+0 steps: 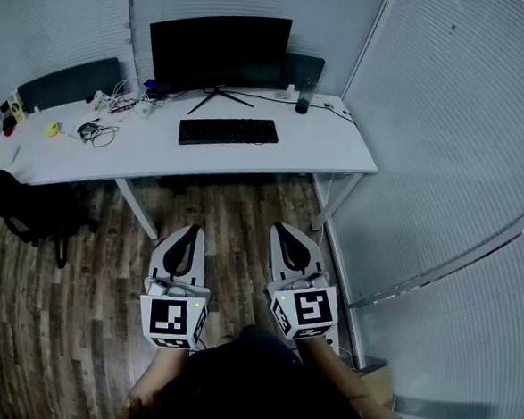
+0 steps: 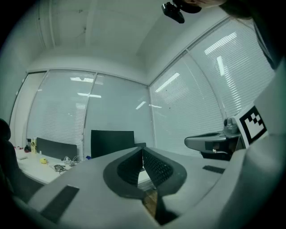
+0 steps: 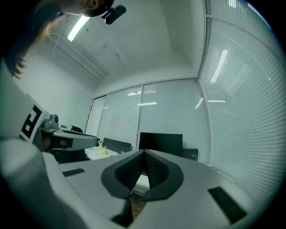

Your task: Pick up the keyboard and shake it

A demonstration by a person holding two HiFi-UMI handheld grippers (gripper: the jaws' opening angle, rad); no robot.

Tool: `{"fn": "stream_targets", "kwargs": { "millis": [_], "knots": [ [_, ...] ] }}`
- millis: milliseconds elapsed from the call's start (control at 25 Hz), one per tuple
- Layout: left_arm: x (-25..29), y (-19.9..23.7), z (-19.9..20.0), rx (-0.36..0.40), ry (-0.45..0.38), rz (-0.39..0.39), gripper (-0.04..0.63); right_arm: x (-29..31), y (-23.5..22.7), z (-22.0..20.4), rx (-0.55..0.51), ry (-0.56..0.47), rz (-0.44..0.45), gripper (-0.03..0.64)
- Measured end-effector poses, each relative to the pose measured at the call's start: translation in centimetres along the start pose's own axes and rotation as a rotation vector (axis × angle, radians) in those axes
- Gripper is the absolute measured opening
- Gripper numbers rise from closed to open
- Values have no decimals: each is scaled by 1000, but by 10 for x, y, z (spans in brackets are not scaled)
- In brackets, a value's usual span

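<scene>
We find the left gripper (image 1: 188, 237) and the right gripper (image 1: 286, 234) both clenched on nothing. The keyboard (image 1: 228, 131) lies far off on the tabletop (image 1: 324, 155), just in front of the monitor (image 1: 219, 53), untouched. In our judgement, jaws that arrive closed would shove the keyboard toward the monitor stand rather than grasp it, and a one-sided hold could let it tip while shaken. Both hands are held level, side by side over the wooden floor (image 1: 235, 207), close to the body and pointing at the tabletop.

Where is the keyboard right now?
In the head view, the keyboard lies flat on the white desk, right in front of the black monitor, with a tangle of cables off to its left.
</scene>
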State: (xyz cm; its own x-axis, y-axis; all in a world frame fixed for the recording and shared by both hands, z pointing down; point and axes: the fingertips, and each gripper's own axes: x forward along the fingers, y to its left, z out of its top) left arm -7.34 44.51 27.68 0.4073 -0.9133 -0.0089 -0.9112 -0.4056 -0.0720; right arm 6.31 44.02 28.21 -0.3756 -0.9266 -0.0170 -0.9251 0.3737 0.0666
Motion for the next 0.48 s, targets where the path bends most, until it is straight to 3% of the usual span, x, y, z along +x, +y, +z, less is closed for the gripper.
{"fn": "stream_targets", "kwargs": {
  "millis": [480],
  "knots": [
    [45,14,-27,-48,28,-33,28,38,-36,-23,13,32,-43,31]
  ]
}}
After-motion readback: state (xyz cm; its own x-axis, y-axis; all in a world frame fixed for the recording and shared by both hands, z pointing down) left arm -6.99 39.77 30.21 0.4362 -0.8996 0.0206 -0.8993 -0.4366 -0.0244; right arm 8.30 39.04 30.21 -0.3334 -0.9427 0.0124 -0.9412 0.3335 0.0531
